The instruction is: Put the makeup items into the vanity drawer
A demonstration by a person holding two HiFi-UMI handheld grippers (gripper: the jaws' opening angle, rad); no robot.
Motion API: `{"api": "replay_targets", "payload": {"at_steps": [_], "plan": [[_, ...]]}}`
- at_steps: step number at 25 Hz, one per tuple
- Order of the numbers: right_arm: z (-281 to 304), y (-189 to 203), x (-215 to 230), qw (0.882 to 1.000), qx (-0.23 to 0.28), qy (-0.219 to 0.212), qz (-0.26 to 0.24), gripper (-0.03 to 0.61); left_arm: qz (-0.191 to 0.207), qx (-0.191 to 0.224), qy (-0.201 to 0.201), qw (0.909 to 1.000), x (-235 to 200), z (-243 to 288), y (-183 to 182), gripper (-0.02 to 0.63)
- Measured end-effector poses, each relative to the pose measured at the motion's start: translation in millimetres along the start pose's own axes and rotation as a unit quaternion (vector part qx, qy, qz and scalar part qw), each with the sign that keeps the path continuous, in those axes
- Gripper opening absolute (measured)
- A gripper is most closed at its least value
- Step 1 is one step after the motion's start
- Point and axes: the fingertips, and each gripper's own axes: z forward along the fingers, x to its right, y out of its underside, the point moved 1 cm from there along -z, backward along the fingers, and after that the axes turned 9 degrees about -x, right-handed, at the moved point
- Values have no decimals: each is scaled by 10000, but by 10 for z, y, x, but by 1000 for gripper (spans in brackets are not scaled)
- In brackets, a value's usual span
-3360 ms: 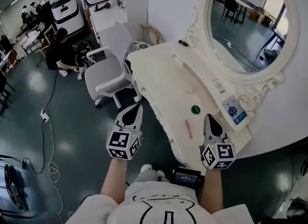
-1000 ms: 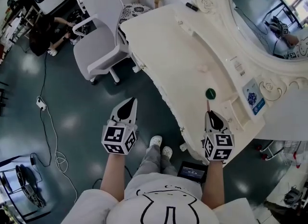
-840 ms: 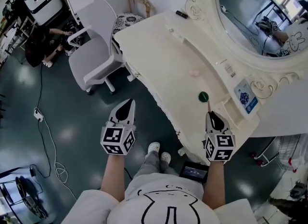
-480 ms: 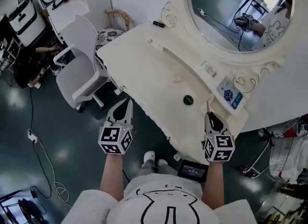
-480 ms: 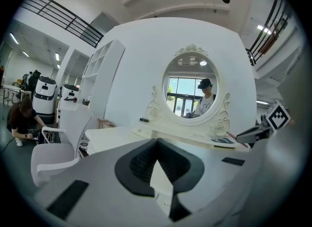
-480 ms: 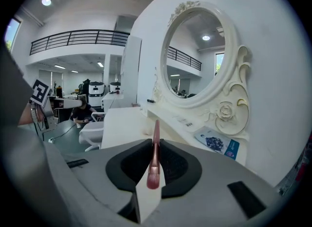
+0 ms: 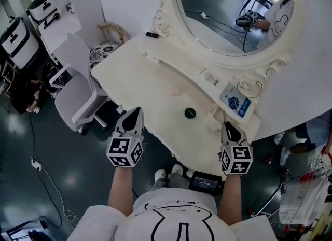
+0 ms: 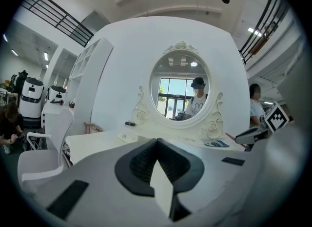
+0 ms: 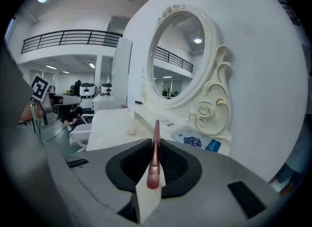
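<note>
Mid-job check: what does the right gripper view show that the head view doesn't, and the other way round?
Only the right gripper view: the right tongs shut on a pink brush, bristles toward the camera, handle pointing forward.
Only the head view: a green round item lying on the vanity top, ahead and to the left of the right tongs.
Both: the vanity top, the oval mirror and the blue card at its foot.

Pink brush (image 9: 155,155), cream vanity (image 7: 148,82)
</note>
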Motion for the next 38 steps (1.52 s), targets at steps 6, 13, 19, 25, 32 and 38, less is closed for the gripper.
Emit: {"api": "replay_targets", "payload": {"at_steps": [6, 13, 19, 25, 32, 38], "plan": [[129, 34, 294, 10000, -83, -29, -11, 41, 124, -111, 121, 9998, 226, 316, -89, 31], [446, 265, 398, 9977, -487, -263, -381, 43, 199, -404, 95, 9989, 331, 614, 38, 31], [567, 361, 486, 9972, -552, -314, -390, 92, 215, -574, 27, 9981, 374, 710, 99, 31], [595, 338, 566, 9979, -436, -418, -251, 92, 249, -610, -48, 9978, 428, 746, 88, 31], [612, 348, 643, 9986, -379, -343, -103, 92, 245, -606, -62, 9978, 439, 771, 127, 31], [489, 323, 652, 9995, -307, -14, 3, 92, 315, -517, 179, 9980, 416, 805, 94, 31]]}}
